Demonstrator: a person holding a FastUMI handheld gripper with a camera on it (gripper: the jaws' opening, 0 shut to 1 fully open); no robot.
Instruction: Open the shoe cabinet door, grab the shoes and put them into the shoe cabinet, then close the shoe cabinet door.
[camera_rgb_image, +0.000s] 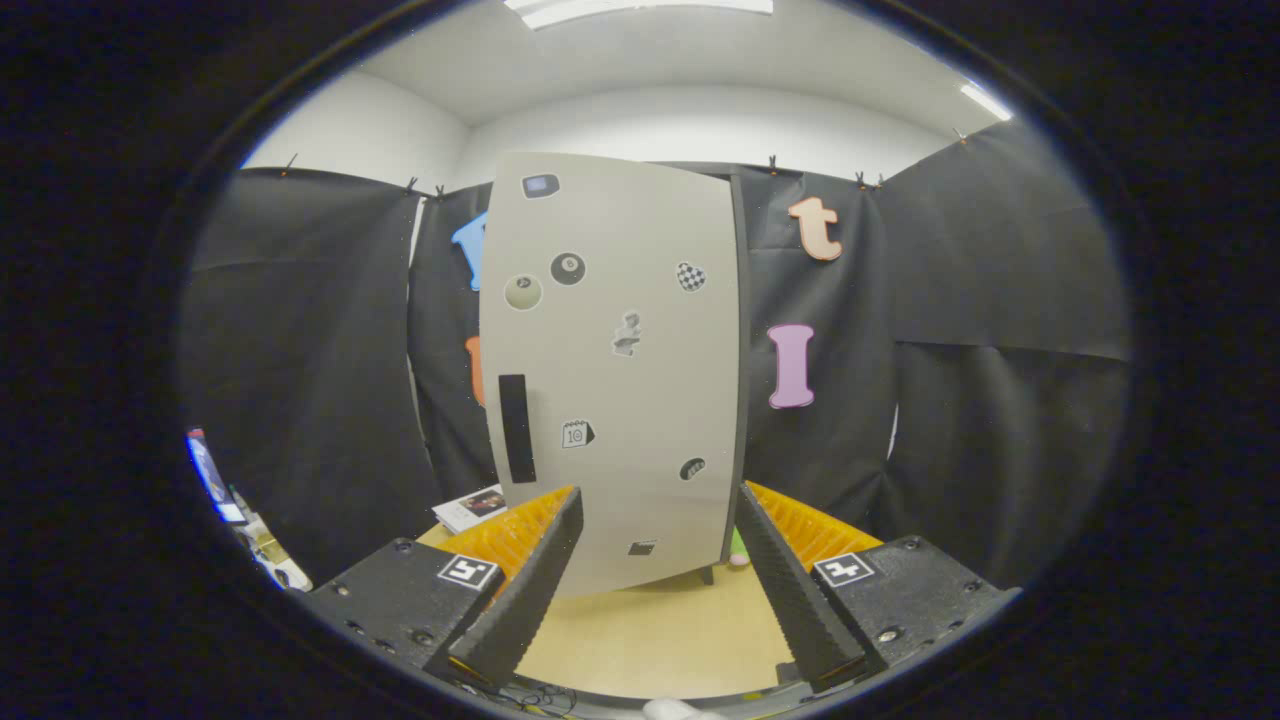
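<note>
The shoe cabinet (615, 370) stands straight ahead, beyond my fingers, on a light wooden floor. Its pale grey door (640, 400) faces me, dotted with several stickers, and looks flush with the dark cabinet edge on its right side. A black vertical handle strip (516, 428) sits near the door's left edge. My gripper (658, 545) hangs a short way in front of the door's lower part, open, with nothing between its ribbed black fingers (535, 580). A small green and pink thing (738, 549) peeks out at the cabinet's lower right foot; I cannot tell what it is.
Black cloth walls close the booth on both sides and behind the cabinet. A booklet (472, 507) lies on the floor left of the cabinet's base. Some clutter (250, 530) sits at the far left. Bare wooden floor (650, 630) stretches between me and the cabinet.
</note>
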